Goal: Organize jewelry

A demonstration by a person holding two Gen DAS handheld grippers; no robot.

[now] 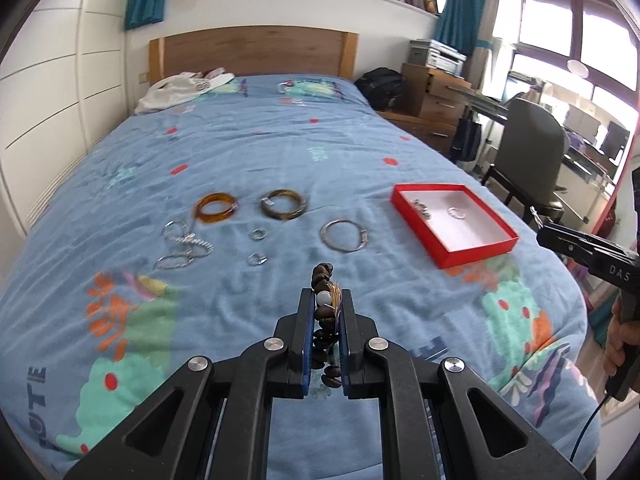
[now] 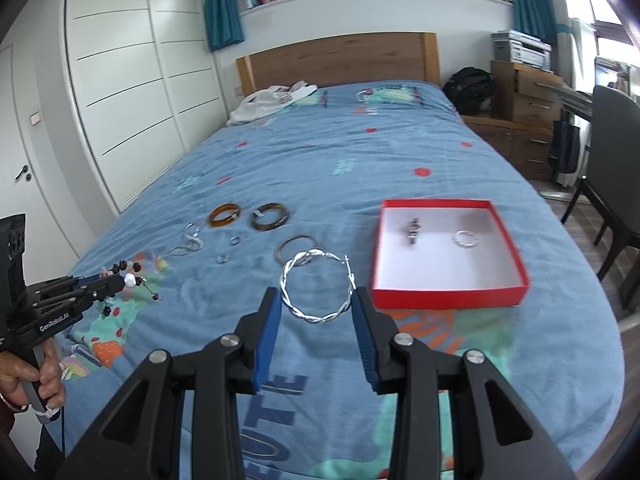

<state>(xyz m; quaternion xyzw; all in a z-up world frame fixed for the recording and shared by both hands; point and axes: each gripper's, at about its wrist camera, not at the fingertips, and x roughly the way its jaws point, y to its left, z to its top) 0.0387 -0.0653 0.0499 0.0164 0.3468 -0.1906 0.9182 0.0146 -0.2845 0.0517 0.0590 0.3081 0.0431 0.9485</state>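
My left gripper (image 1: 326,300) is shut on a brown beaded bracelet (image 1: 323,276) with a white bead, held above the blue bedspread; it also shows in the right wrist view (image 2: 128,276). My right gripper (image 2: 316,300) holds a twisted silver hoop (image 2: 318,286) between its pads, left of the red box (image 2: 448,292). The box (image 1: 476,250) holds a dark ring (image 2: 413,231) and a silver ring (image 2: 465,239). On the bed lie an amber bangle (image 1: 215,208), a dark bangle (image 1: 283,204), a silver bangle (image 1: 344,236), two small rings (image 1: 257,246) and silver hoops (image 1: 182,244).
White clothing (image 1: 180,88) lies by the wooden headboard (image 1: 252,54). A chair (image 1: 532,152), desk and drawers (image 1: 436,100) stand right of the bed. White wardrobe doors (image 2: 120,92) line the left wall.
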